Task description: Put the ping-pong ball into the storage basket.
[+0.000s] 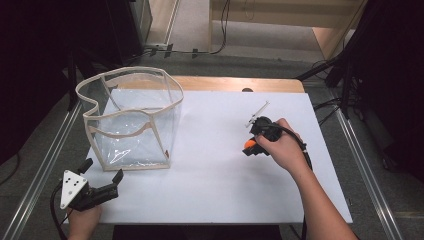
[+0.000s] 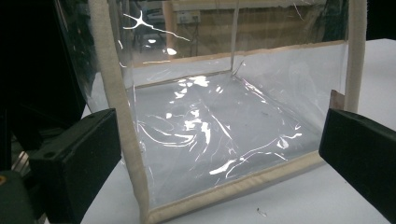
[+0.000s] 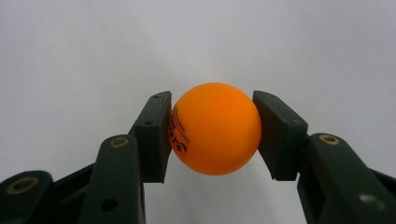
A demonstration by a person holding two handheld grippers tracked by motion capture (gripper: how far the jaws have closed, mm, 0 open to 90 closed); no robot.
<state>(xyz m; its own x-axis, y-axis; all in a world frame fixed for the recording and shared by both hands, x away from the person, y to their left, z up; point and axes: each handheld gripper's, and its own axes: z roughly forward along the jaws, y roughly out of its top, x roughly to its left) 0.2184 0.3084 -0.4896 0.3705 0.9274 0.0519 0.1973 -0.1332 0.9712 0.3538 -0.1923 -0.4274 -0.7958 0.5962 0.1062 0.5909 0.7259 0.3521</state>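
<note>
orange ball with dark print, pinched between the right tool's pads, above white tabletop

White-covered wooden table, clear plastic bag standing at its left

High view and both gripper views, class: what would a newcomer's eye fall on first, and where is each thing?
First, the orange ball, bright against the white table: the right gripper pinches it between its two black pads, right of the middle. Next, the clear plastic bag with cream edging, standing open at the table's left. The left gripper waits just in front of it, jaws wide apart and holding nothing.
</note>
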